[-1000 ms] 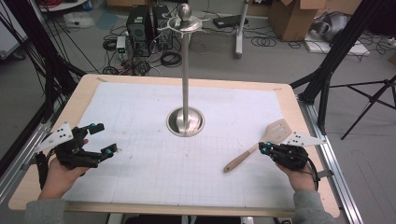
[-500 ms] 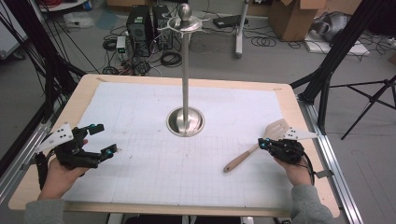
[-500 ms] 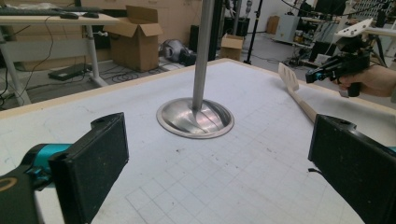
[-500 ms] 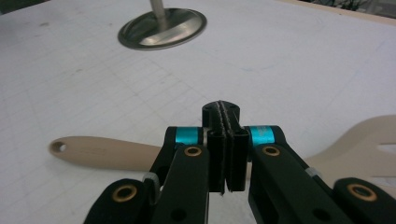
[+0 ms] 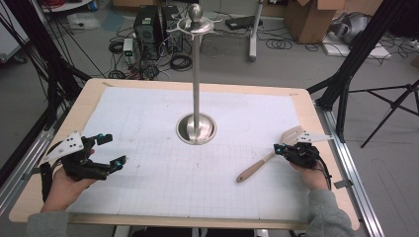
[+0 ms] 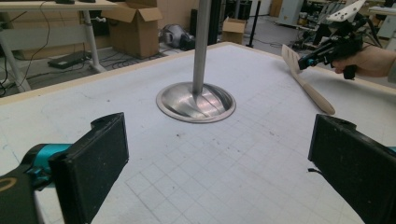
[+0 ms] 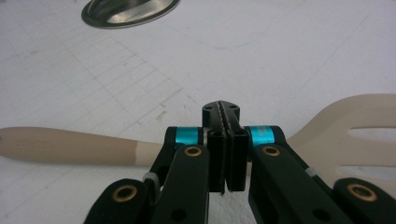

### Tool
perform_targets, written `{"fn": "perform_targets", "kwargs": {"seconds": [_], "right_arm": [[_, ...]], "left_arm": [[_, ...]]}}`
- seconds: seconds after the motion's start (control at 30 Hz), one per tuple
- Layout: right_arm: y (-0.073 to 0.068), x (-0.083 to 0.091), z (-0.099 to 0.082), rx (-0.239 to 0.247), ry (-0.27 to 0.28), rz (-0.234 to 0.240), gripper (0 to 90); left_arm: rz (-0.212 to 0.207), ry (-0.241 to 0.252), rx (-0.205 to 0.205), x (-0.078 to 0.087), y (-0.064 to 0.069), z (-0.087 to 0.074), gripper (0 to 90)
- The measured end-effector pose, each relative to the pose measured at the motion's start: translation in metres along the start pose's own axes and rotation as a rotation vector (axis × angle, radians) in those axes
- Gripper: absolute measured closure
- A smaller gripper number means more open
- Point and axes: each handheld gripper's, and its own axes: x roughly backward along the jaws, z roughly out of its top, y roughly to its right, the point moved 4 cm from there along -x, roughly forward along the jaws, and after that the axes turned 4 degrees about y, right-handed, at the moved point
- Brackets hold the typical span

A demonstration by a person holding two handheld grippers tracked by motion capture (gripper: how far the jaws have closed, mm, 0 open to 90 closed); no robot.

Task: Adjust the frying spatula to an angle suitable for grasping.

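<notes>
Black jaws of the right gripper (image 5: 279, 147) press together, holding nothing, just above the beige spatula (image 5: 267, 160) at lower right, having sunk closer to it. The left gripper (image 5: 112, 149) gapes wide, lower left, unmoved.

even bright overhead light, soft shadows, glare on the steel base (image 6: 195, 103).

**Lab / robotics test room**

Not a home. Table (image 5: 306, 106) with gridded white sheet (image 5: 148, 118) sits in a black-strut frame (image 5: 346, 74). Bare floor carries loose cables (image 5: 180, 61), PC tower (image 5: 148, 24), cardboard boxes (image 5: 306, 17) and tripod (image 5: 395, 106). Desk (image 6: 42, 7) at the back.
</notes>
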Motion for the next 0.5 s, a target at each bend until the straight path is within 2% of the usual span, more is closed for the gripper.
{"fn": "perform_targets", "kwargs": {"seconds": [0.1, 0.13, 0.4, 0.5], "right_arm": [[0.0, -0.002, 0.001, -0.008, 0.002, 0.004, 89.5], [0.002, -0.005, 0.001, -0.003, -0.015, 0.0, 89.4], [0.006, -0.012, 0.001, 0.01, -0.023, 0.002, 89.5], [0.007, -0.016, -0.003, 0.028, -0.052, 0.017, 89.6]], "left_arm": [[0.0, -0.003, 0.001, 0.0, 0.001, 0.0, 5.5], [0.001, -0.003, 0.001, 0.001, 0.0, -0.001, 5.5], [0.001, 0.019, 0.014, 0.005, -0.001, 0.0, 5.4], [0.001, 0.013, 0.015, 0.004, -0.001, -0.002, 5.5]]}}
